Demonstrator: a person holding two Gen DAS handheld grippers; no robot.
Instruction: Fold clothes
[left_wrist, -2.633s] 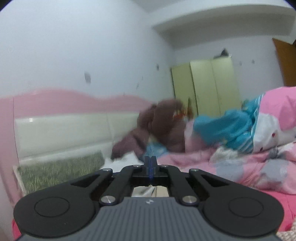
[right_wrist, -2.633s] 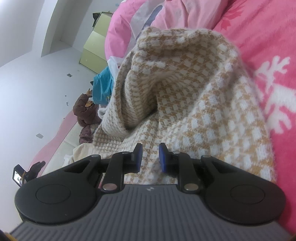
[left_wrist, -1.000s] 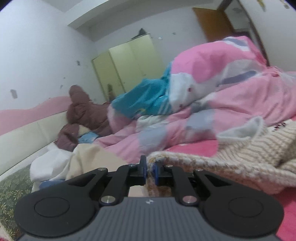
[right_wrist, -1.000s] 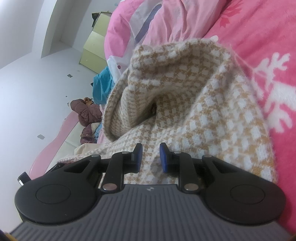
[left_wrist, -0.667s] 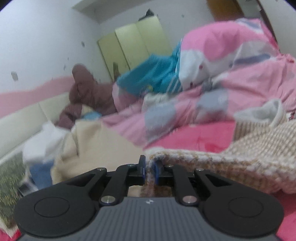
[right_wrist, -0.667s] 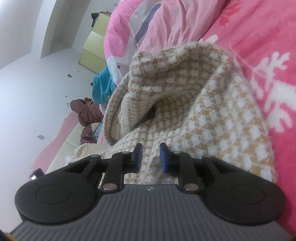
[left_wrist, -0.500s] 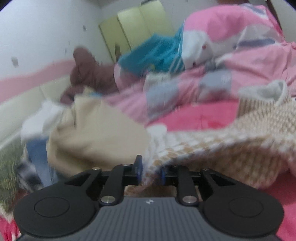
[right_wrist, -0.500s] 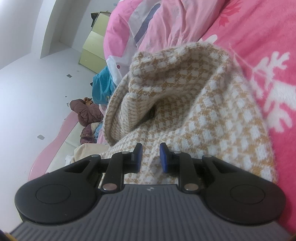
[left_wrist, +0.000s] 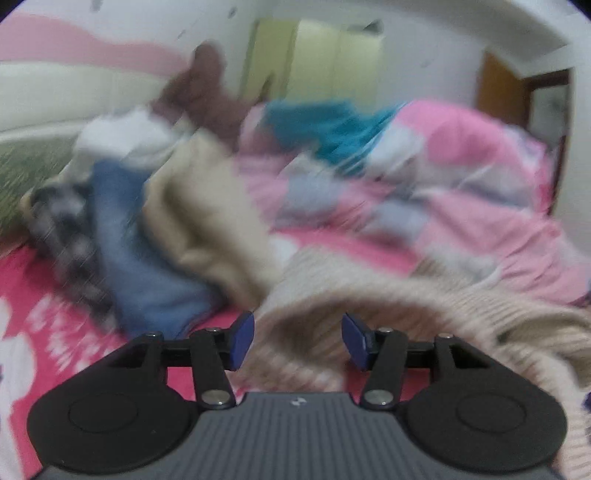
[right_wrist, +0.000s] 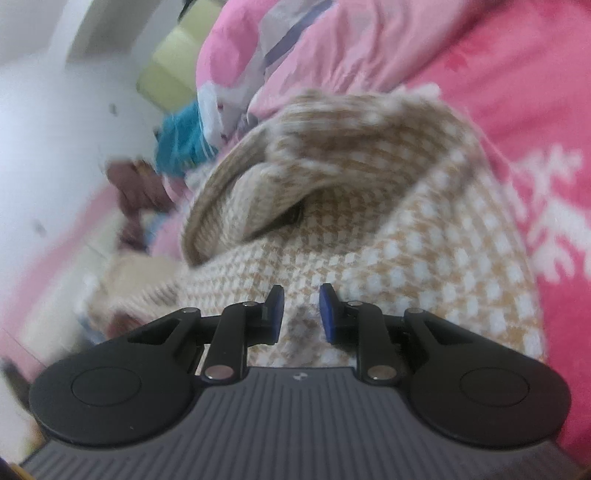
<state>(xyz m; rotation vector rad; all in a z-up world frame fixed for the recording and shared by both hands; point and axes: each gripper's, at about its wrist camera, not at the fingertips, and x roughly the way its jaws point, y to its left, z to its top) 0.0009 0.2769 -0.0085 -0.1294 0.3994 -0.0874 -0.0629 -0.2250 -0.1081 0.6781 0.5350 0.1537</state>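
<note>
1. The left gripper (left_wrist: 298, 341) is pointing a little downward over the bed, its blue pads (left_wrist: 242, 338) standing well apart and the jaws opening as we watch; the knit's edge is lying in the gap, with no pad pressing on it, so it is released.
2. The right gripper (right_wrist: 298, 314) is also tipping downward, and its view is rolled hard, the bed running up the 3 o'clock side. Its jaws are opening too, a narrow gap, with a ridge of the knit sitting between the pads; whether they are still pinching it, I cannot tell.
3. The pink bedspread (right_wrist: 535, 122) with white snowflake shapes is carrying everything. In the left view a rumpled pink patchwork quilt (left_wrist: 461, 177) is piling up at 2 o'clock, a teal cloth (left_wrist: 325, 125) at 12, a brown plush heap (left_wrist: 207, 85) at 11.
4. At 10 o'clock in that blurred view, folded things are lying side by side: a beige piece (left_wrist: 207, 214), a blue denim piece (left_wrist: 129, 236), a dark checked one (left_wrist: 59, 221).
5. Behind them a pink-and-cream headboard (left_wrist: 55, 81) and a pale green wardrobe (left_wrist: 325, 55) are standing by the white wall.
6. The tan-and-white houndstooth sweater (right_wrist: 406, 236) is lying crumpled on the bedspread, humped up at 12 o'clock of the right gripper, a fold gaping darkly in its middle.
</note>
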